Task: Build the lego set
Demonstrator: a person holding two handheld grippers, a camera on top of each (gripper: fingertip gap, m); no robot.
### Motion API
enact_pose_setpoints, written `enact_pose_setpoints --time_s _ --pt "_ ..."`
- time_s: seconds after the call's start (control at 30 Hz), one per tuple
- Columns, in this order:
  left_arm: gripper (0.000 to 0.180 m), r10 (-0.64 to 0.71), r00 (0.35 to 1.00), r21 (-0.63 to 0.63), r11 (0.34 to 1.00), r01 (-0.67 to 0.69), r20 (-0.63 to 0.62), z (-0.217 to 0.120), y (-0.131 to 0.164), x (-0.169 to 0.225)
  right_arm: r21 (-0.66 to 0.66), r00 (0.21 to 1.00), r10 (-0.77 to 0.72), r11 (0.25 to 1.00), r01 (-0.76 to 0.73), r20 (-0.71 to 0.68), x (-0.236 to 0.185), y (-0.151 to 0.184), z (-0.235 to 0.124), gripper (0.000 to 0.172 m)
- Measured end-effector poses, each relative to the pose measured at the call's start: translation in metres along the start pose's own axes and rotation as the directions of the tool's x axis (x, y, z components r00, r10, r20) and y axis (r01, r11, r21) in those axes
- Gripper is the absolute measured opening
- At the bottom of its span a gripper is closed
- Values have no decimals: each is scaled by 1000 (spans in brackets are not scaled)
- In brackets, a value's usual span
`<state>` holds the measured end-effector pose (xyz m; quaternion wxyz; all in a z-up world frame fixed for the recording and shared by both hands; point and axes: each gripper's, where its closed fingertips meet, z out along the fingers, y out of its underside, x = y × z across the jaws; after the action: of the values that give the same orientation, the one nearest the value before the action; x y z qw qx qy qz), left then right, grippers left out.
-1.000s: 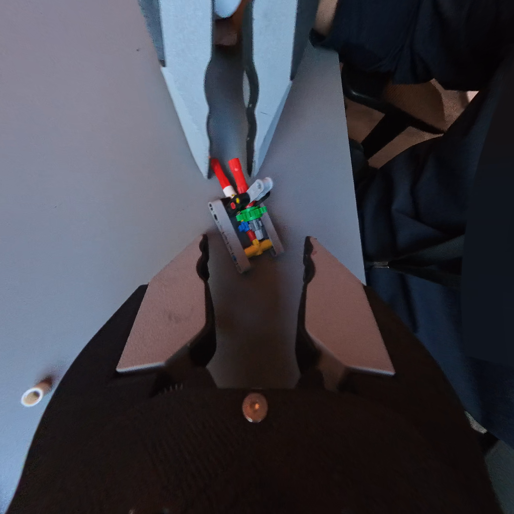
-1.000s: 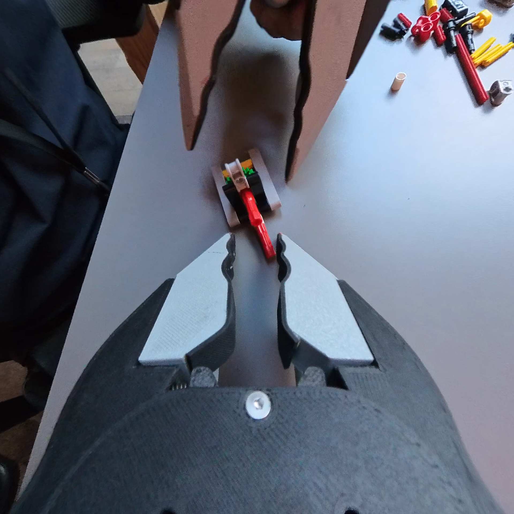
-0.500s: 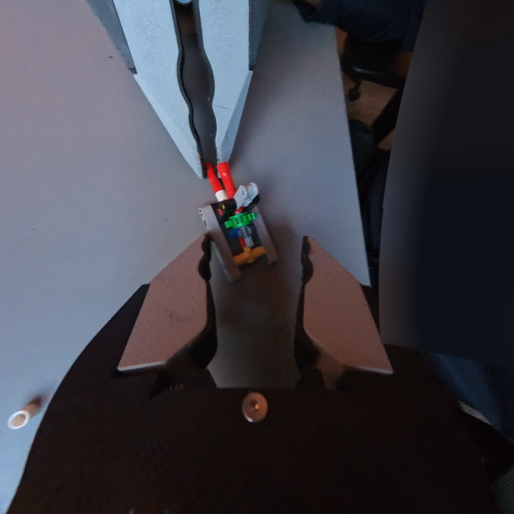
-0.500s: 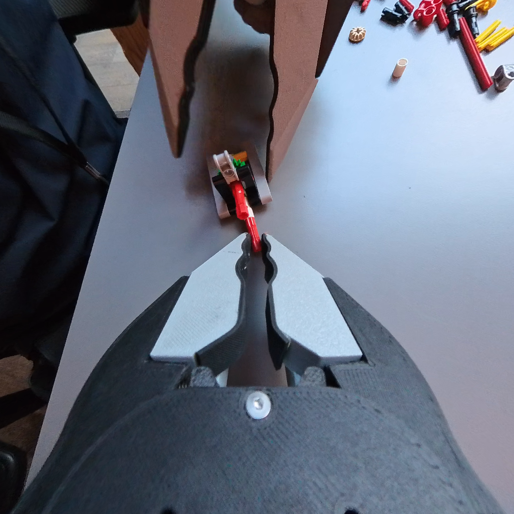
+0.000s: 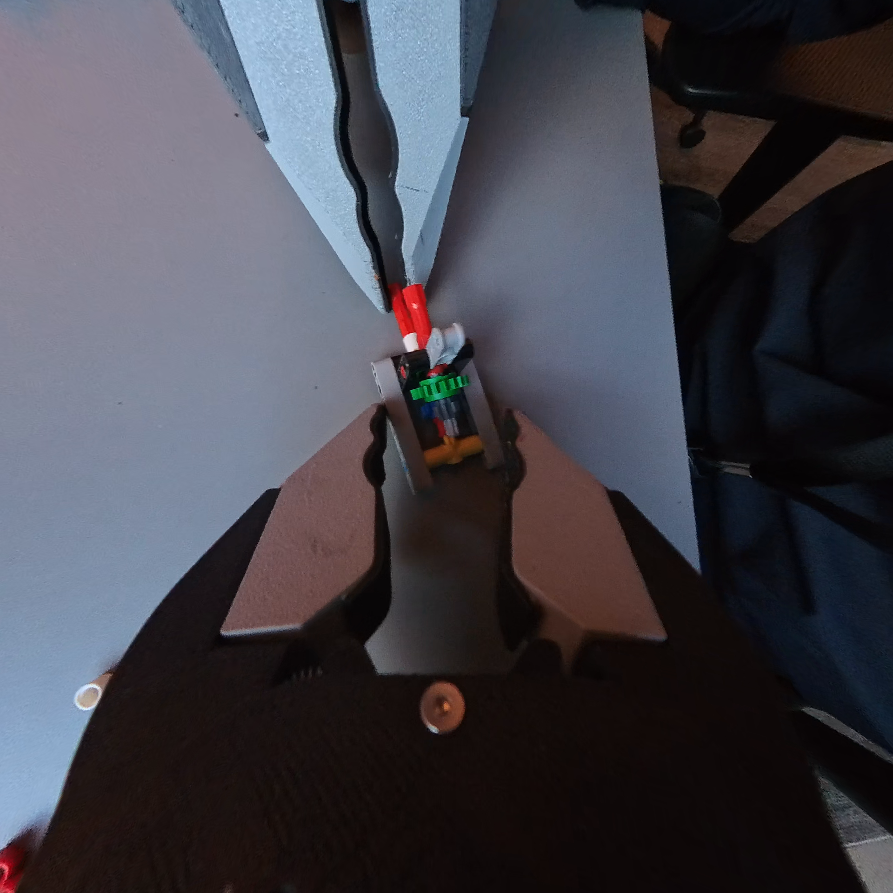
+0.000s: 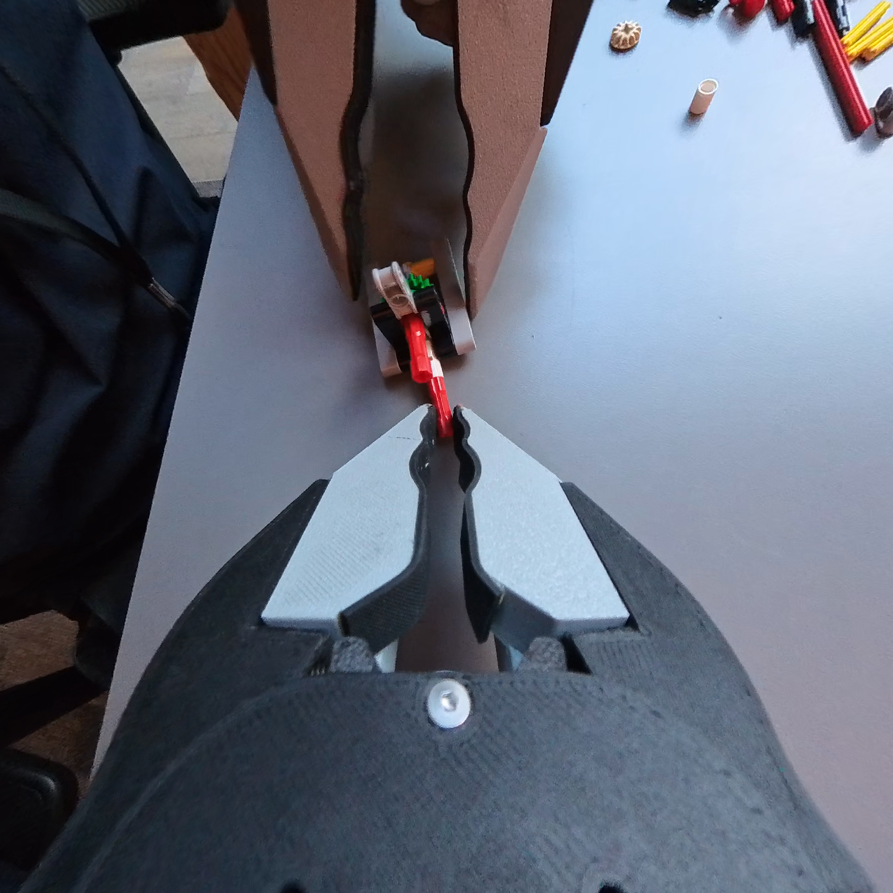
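In the left wrist view, your left gripper straddles a small toy-brick assembly with grey side beams, a green gear and a yellow cross-piece, which sits close to one edge of the grey table. Both brown pads look pressed on the beams, though the assembly sits skewed between them, so square it up. Opposite, your right gripper pinches the red plastic axle sticking out of the far end.

In the right wrist view, those grey jaws are clamped on the axle's very tip, so keep in line with it. Loose red and yellow sticks lie towards the far corner
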<state>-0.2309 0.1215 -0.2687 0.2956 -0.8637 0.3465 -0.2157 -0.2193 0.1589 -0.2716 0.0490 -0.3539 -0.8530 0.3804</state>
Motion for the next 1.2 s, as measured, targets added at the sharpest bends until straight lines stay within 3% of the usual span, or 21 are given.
enact_pose_setpoints --time_s 0.1,0.23,0.8,0.9,1.07,1.2 --pt "53 28 999 -10 1000 -28 14 2 0 3 -5 1000 8 1000 -8 6 -1 0 0 3" --pt "42 106 987 -7 994 -106 124 4 0 -4 -18 1000 7 1000 -7 -1 -1 1 -1 3" --pt "40 60 992 -3 998 -60 109 5 0 -5 -52 1000 14 999 -14 0 -7 -2 -5 2" --pt "40 52 994 5 999 -52 97 6 -2 -4 10 1000 8 1000 -8 13 -10 -13 -8 0" --pt "40 65 993 19 998 -67 98 8 -3 -4 16 997 54 998 -55 50 -8 -9 -6 0" --pt "40 70 993 27 997 -73 96 8 -4 -4 2 1000 23 1000 -23 3 -3 1 -8 1"
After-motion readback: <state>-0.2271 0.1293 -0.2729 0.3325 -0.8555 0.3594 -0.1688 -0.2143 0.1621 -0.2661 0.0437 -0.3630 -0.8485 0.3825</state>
